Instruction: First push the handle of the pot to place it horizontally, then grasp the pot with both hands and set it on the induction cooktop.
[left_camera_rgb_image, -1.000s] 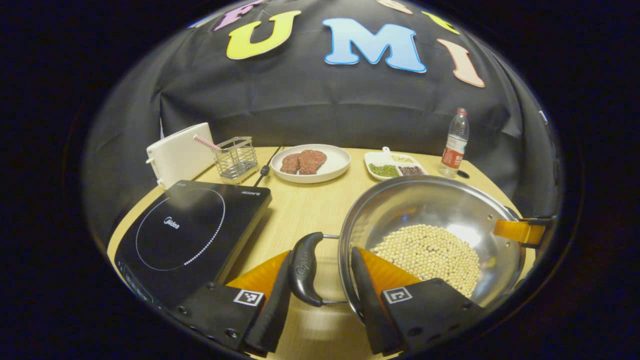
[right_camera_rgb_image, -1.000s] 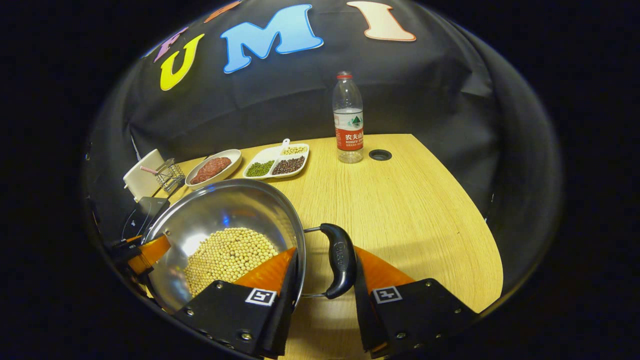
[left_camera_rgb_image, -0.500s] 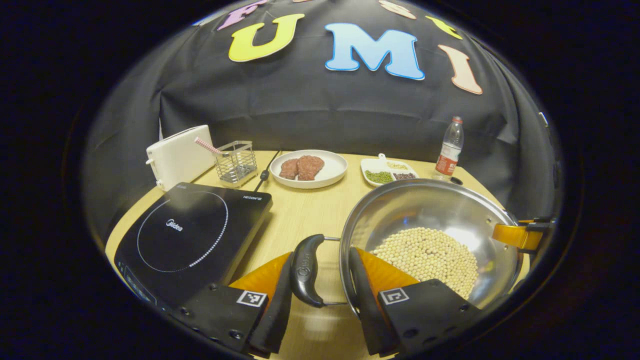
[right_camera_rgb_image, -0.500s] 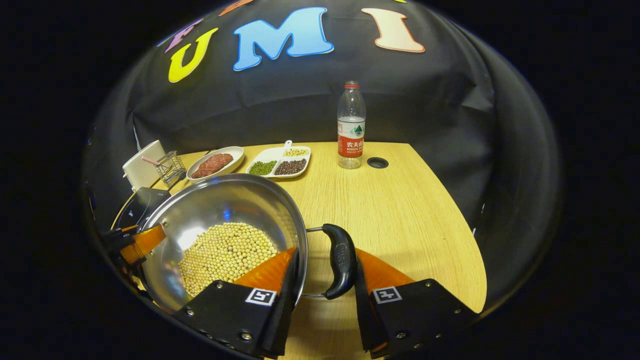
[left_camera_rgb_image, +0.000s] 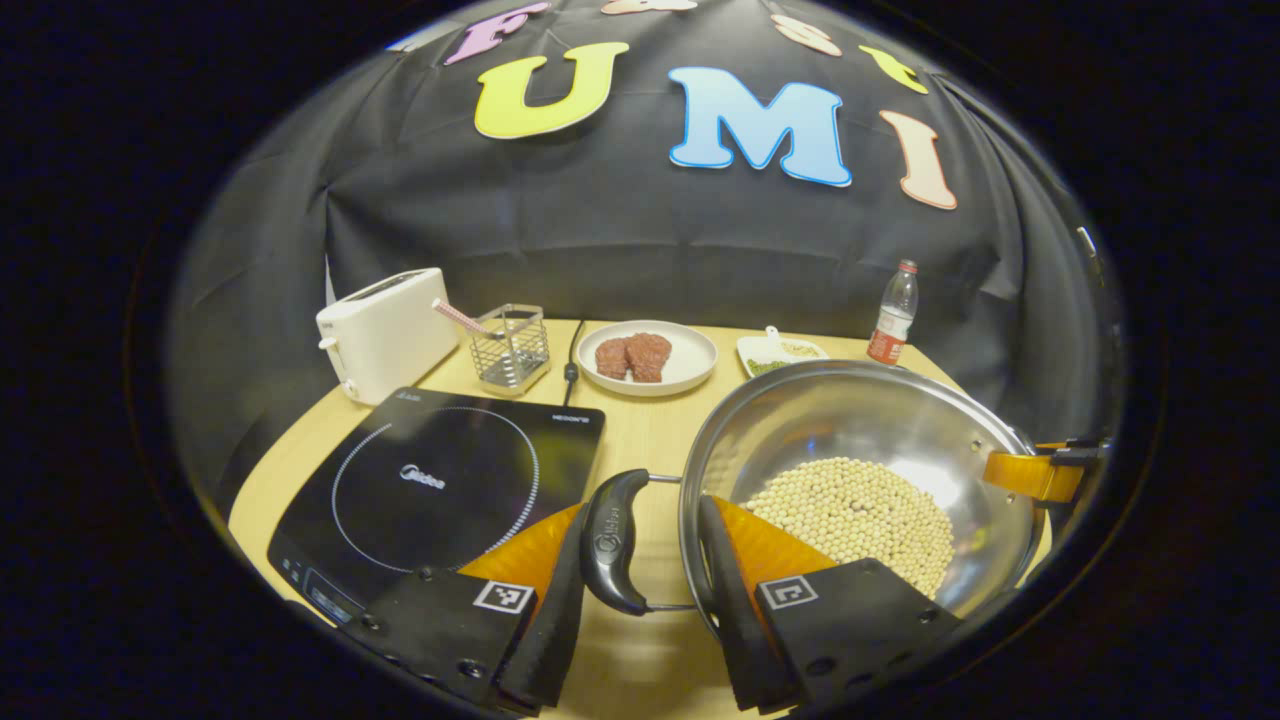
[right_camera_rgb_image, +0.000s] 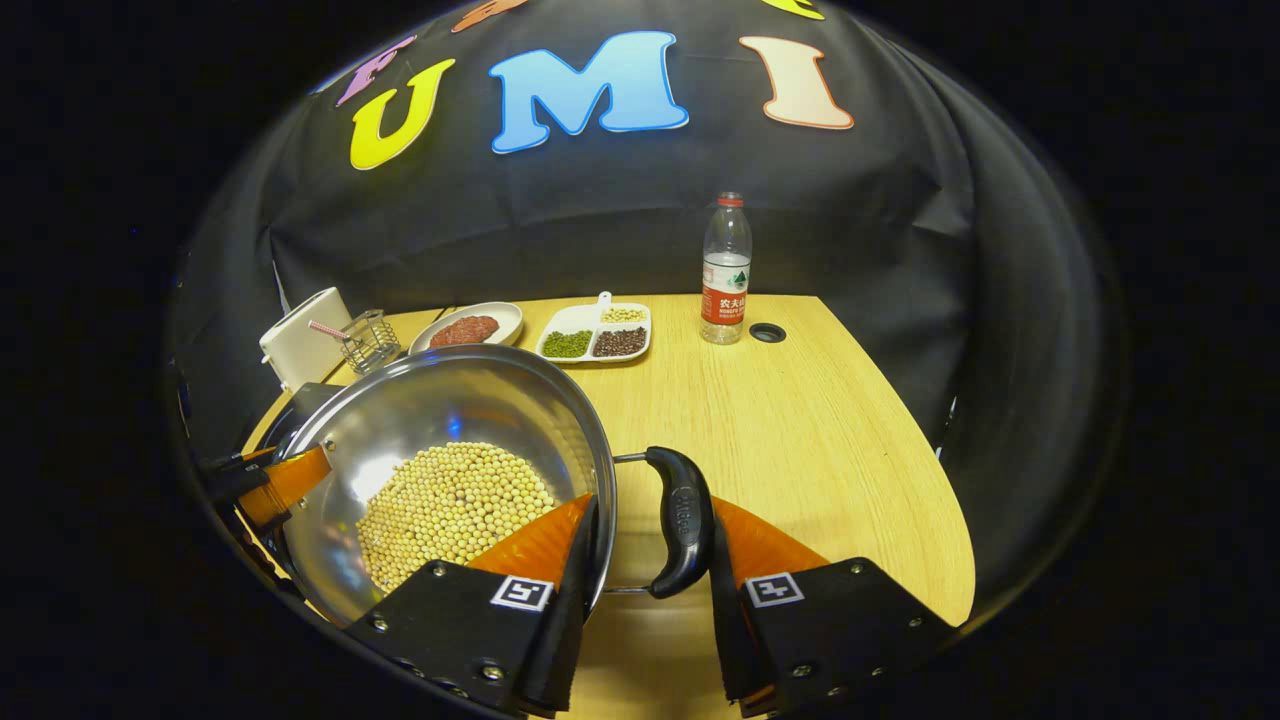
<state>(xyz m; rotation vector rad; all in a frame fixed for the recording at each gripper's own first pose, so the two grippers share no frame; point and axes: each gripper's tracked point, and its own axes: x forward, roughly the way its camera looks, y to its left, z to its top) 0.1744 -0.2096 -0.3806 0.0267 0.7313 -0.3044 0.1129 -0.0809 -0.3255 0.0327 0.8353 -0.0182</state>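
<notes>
Both tools pinch pot (left_camera_rgb_image: 860, 440) handles: left tool (left_camera_rgb_image: 640, 560) left handle (left_camera_rgb_image: 612, 541), right tool (right_camera_rgb_image: 650, 545) right handle (right_camera_rgb_image: 680, 520). Cooktop (left_camera_rgb_image: 440, 490), marked "Midea", left of pot.

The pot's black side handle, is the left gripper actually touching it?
Touching. In the left gripper view, the left gripper has one finger pressed against the handle from outside and the other against the pot wall.

Wooden table (right_camera_rgb_image: 800, 420), induction cooktop (left_camera_rgb_image: 440, 485), toaster (left_camera_rgb_image: 385, 330), wire basket (left_camera_rgb_image: 510, 345), meat plate (left_camera_rgb_image: 648, 358), divided dish (right_camera_rgb_image: 595, 335), water bottle (right_camera_rgb_image: 725, 270)
</notes>
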